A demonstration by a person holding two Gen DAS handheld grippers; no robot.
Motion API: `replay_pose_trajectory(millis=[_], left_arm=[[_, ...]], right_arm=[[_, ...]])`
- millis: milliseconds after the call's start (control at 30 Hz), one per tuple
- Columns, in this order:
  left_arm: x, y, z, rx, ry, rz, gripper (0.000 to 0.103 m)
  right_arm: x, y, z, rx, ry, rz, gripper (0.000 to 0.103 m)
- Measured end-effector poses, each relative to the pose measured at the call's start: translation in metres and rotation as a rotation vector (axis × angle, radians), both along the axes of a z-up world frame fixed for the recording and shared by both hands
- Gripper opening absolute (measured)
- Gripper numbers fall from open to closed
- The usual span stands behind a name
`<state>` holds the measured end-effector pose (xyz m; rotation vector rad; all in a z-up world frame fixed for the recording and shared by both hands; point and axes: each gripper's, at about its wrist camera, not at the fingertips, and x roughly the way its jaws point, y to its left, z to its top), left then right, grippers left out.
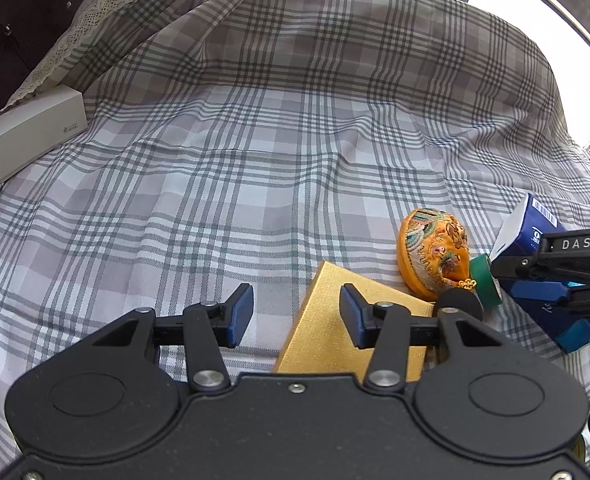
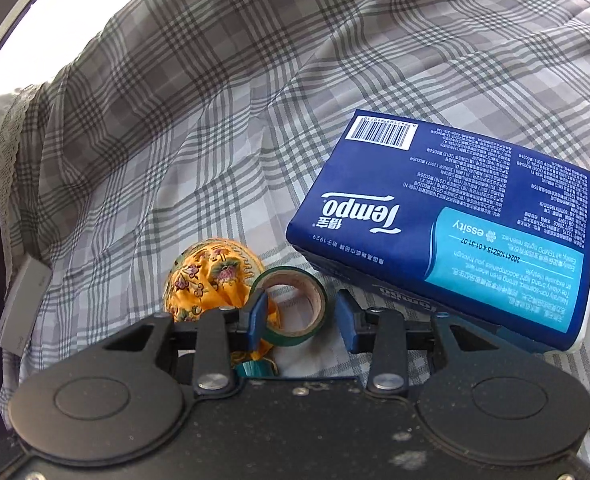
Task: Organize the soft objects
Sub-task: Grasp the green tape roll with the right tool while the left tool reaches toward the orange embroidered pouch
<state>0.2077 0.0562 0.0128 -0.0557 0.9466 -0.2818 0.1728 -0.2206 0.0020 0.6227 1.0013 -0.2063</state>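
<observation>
An orange embroidered pouch (image 1: 433, 254) lies on the plaid bed cover (image 1: 255, 160), with a green tape roll (image 1: 487, 280) beside it and a blue Tempo tissue pack (image 1: 535, 240) to the right. My left gripper (image 1: 297, 316) is open and empty, hovering over the edge of a gold box (image 1: 327, 336). My right gripper (image 2: 301, 320) is open, its fingers either side of the tape roll (image 2: 295, 304). The pouch (image 2: 211, 280) lies to its left, the tissue pack (image 2: 455, 216) to its right. The right gripper also shows in the left wrist view (image 1: 555, 276).
A white vivo box (image 1: 19, 144) lies at the far left of the bed near a lace-edged pillow (image 1: 95, 16). It also shows in the right wrist view (image 2: 23, 308). A bright window (image 1: 535, 0) is behind the bed.
</observation>
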Motion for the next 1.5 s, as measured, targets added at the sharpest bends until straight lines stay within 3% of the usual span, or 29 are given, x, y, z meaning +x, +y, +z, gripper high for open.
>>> replay_pose_trajectory(millis=[67,200,400,633,700,800,1333,1500], left_arm=[[0.0,0.003,0.001,-0.011,0.003,0.01,0.048],[0.0,0.008,0.003,-0.03,0.0,0.019,0.048],[-0.003,0.009,0.003,-0.037,-0.001,0.015,0.048],[-0.002,0.013,0.002,-0.051,0.003,0.023,0.048],[-0.002,0.014,0.002,-0.056,0.006,0.027,0.048],[-0.002,0.014,0.001,-0.064,0.005,0.03,0.048],[-0.008,0.009,-0.001,-0.085,-0.008,-0.008,0.048],[-0.018,-0.009,0.008,-0.041,-0.036,-0.035,0.049]], right_arm=[[0.002,-0.001,-0.002,0.024,0.001,-0.023,0.039],[0.0,-0.004,-0.005,0.094,-0.005,-0.084,0.053],[0.008,0.004,-0.005,0.045,0.014,-0.108,0.054],[0.017,0.006,-0.019,0.059,0.054,-0.116,0.055],[0.018,0.005,-0.02,0.062,0.045,-0.102,0.049],[0.014,0.003,-0.018,0.065,0.043,-0.096,0.049],[-0.081,-0.004,0.021,-0.093,-0.019,0.094,0.049],[-0.101,-0.008,0.025,-0.133,-0.044,0.127,0.049]])
